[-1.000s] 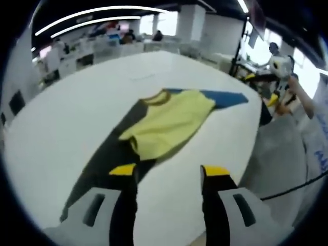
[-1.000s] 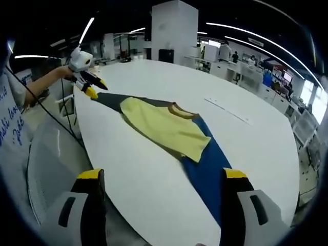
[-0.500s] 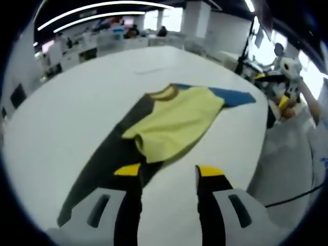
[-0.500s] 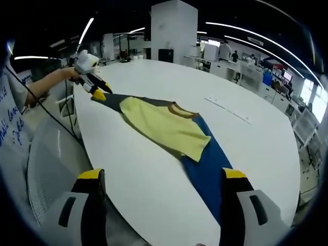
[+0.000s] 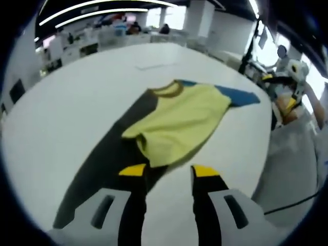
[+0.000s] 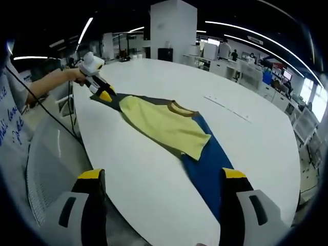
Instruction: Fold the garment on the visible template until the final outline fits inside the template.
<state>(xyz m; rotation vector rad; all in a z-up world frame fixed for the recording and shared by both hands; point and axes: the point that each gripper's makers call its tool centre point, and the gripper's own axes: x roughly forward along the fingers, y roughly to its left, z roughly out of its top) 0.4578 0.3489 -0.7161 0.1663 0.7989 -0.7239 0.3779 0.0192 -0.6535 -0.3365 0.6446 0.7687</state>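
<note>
We see a yellow garment [image 5: 179, 121] with dark and blue sleeves lying flat on the white table [image 5: 66, 102]. The left hand-held gripper [image 5: 168, 171] hovers over the garment's near hem beside the dark sleeve [image 5: 110, 154], jaws parted and holding nothing. In the right gripper view, the right hand-held gripper [image 6: 159, 177] stands wide open above the table's near edge, next to the blue sleeve [image 6: 207, 164]; the left hand-held gripper appears at far left, at the dark sleeve's end.
</note>
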